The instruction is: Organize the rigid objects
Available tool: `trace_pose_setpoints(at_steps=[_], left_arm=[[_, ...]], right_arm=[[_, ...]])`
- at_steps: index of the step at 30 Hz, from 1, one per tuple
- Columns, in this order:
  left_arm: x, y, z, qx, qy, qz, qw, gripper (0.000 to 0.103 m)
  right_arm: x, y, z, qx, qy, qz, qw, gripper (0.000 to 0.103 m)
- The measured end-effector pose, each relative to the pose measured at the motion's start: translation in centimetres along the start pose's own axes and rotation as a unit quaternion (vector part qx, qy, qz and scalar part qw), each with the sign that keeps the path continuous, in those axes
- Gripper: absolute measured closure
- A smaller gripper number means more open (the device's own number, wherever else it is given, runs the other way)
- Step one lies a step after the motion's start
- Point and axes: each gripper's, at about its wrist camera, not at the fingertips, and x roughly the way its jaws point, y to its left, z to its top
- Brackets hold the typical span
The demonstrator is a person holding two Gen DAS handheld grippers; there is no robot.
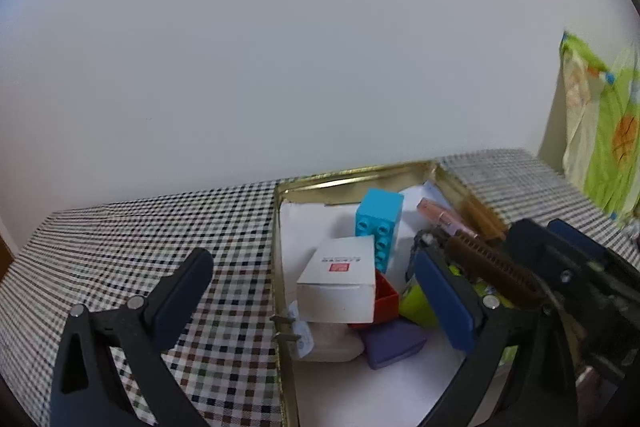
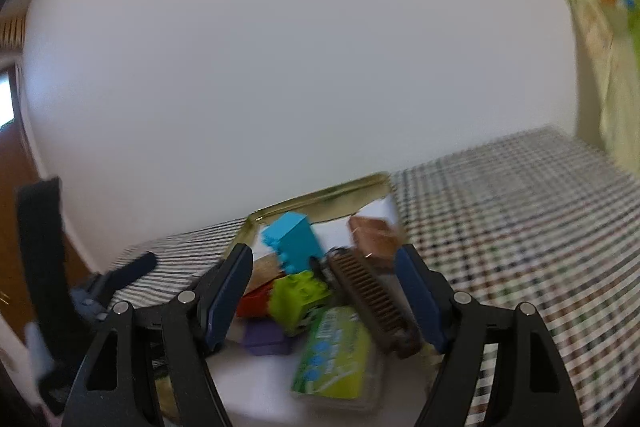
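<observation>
A gold tin box (image 1: 360,175) on the checked cloth holds a blue toy brick (image 1: 378,223), a white carton (image 1: 340,281), a red block (image 1: 386,301), a purple block (image 1: 394,343), a brown comb (image 1: 492,265) and a pink tube (image 1: 444,217). My left gripper (image 1: 316,291) is open and empty over the tin's left wall. My right gripper (image 2: 324,291) is open above the tin (image 2: 320,197), with the comb (image 2: 372,303) lying between its fingers, apart from both. A lime brick (image 2: 298,297), green packet (image 2: 336,355) and blue brick (image 2: 292,243) lie below.
The checked cloth (image 1: 140,247) covers the table left and right (image 2: 520,227) of the tin. A white wall stands right behind. A green patterned fabric (image 1: 600,131) hangs at the far right. The right gripper's body (image 1: 568,275) shows at the tin's right side.
</observation>
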Motion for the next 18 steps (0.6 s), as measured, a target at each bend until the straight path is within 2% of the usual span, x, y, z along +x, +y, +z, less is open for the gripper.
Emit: trace_pose_setpoints(at_steps=[3,6,12,18], left_arm=[[-1.7,0.2,-0.7,0.003,-0.043,0.008,0.9991,0.001],[-3.4,0.4,-1.4,0.011,-0.067,0.020,0.9975,0.001],[-3.9,1.8,-2.6,-0.026,-0.050,0.015,0.9983,0.001],[-5.0,2.3,-2.6,-0.039,-0.068,0.012,0.9968,0.001]], right_arm=[[-1.4,1.2,-0.2,-0.042,-0.041,-0.041,0.997,0.020],[-2.6,2.2,-0.3,-0.075,-0.078,-0.079,0.991,0.019],[-3.1,2.8,-0.6,-0.088,-0.114,-0.124,0.982,0.019],[-4.0,3.2,-1.0,-0.086,-0.127,-0.138,0.978,0.019]])
